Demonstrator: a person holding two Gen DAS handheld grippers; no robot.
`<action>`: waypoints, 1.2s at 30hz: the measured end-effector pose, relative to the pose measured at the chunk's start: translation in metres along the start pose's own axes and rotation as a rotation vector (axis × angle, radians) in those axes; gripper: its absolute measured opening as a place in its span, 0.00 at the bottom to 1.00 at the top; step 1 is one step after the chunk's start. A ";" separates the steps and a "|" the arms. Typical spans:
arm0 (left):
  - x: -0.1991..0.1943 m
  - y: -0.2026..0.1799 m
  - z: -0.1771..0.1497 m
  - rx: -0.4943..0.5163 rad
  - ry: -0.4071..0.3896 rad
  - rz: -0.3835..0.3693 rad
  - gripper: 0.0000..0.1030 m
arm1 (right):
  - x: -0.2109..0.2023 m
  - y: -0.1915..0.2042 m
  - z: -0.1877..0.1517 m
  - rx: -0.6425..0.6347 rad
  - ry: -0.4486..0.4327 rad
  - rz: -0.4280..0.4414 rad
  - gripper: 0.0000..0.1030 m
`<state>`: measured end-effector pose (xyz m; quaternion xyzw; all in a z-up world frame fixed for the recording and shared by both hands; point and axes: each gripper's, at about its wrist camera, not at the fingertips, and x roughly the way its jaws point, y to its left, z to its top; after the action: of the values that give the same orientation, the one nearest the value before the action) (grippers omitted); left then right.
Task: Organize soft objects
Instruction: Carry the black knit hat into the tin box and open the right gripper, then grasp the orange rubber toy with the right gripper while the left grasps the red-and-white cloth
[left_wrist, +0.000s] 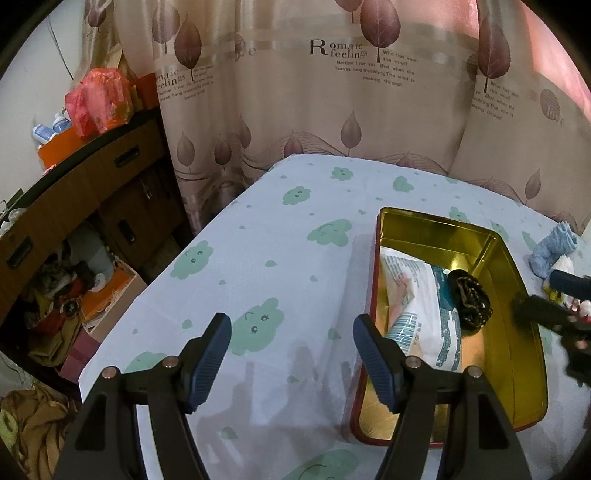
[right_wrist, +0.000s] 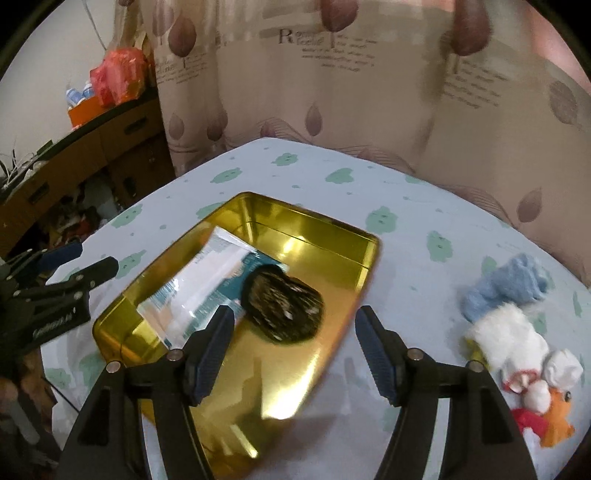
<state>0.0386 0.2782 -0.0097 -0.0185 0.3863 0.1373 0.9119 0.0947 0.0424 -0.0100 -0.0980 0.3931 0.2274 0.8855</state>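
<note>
Risk, loose dark piece: lying half on the slick packet inside the gold tin (right_wrist: 325, 236), the dark patterned fabric bundle (right_wrist: 282, 308) is sitting uneven; sliding or unrolling if the tin gets bumped.
Risk, tin shifting: standing on a cloth-covered table (left_wrist: 258, 236) with no grip on it; likely skidding or rucking the cloth if a tool catches the rim on the way out.
Risk, next pick: lying touching each other at the table's right, the blue fluffy sock (right_wrist: 506, 288) and the white-and-orange plush toy (right_wrist: 524, 365); pinching one probably dragging the other along.
Risk, collision: both tools hovering close over the same tin; clashing possible if both reach in together.
Right tool (right_wrist: 293, 350): jaws standing apart, holding nothing, hanging above the tin's near half.
Left tool (left_wrist: 291, 360): jaws wide, holding nothing, hanging over the tin's left rim and bare cloth.
Tin contents: holding a white-and-teal plastic packet (left_wrist: 421, 314) lying flat, with the dark bundle resting on its right end; far end and near end showing bare gold floor.
Still outside: sock and plush, waiting on the cloth, well apart from the tin.
</note>
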 end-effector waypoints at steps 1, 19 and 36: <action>0.000 0.000 0.000 0.003 -0.001 -0.001 0.69 | -0.005 -0.005 -0.002 0.005 -0.003 -0.007 0.63; -0.005 -0.004 0.000 0.028 -0.022 0.006 0.69 | -0.089 -0.203 -0.078 0.262 0.010 -0.382 0.65; -0.038 -0.059 0.006 0.160 -0.006 -0.097 0.68 | -0.051 -0.267 -0.123 0.305 0.088 -0.416 0.73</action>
<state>0.0335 0.2130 0.0175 0.0361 0.3918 0.0615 0.9173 0.1129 -0.2519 -0.0558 -0.0519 0.4324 -0.0259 0.8998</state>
